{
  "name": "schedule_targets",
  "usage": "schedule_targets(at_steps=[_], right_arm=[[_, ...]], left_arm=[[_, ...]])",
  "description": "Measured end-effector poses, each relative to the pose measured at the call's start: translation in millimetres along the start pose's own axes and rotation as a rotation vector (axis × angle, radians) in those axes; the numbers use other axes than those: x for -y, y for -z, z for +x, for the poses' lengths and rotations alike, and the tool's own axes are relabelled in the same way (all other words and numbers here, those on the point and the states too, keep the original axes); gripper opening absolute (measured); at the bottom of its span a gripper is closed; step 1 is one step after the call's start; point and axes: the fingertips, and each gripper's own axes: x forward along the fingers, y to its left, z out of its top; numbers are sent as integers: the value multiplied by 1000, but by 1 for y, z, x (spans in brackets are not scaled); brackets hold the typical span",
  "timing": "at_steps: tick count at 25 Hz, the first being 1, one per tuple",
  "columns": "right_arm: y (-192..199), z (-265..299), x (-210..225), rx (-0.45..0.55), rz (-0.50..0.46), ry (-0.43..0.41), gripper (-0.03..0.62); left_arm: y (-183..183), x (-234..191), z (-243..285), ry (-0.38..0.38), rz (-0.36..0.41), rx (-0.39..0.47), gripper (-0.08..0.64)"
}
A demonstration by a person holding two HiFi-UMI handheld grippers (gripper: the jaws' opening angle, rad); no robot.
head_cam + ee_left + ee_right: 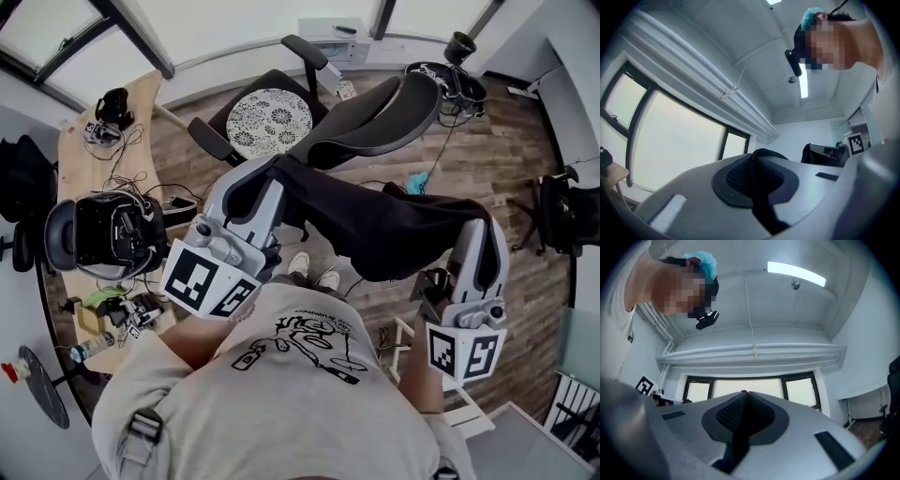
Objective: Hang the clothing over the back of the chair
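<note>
A black garment (375, 220) hangs stretched between my two grippers, held up in front of the person's chest. My left gripper (270, 171) is shut on its left end, and a dark fold of cloth (758, 197) runs pinched between the closed jaws. My right gripper (476, 223) is shut on the right end, with dark fabric (737, 437) caught in its jaws. Beyond the garment stands the office chair, with its grey backrest (375, 117) nearest me and a white patterned seat cushion (270, 122) behind it. The garment is just short of the backrest's top edge.
At the left is a wooden desk (84, 169) with cables and a black headset (108, 234). A second black chair (567, 211) sits at the right edge. A white low frame (459, 412) stands by the person's right side. A blue object (418, 178) lies on the wood floor.
</note>
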Motion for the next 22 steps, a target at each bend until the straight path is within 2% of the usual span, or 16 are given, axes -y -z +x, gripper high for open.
schedule_targets(at_steps=[13, 18, 22], right_arm=[[-70, 64, 31, 122, -140, -37, 11], [-78, 103, 42, 128, -166, -71, 11], [-71, 131, 60, 95, -192, -48, 11]], left_arm=[[-81, -21, 45, -25, 149, 109, 9], [-98, -44, 68, -53, 198, 118, 9], [-100, -64, 89, -71, 218, 100, 9]])
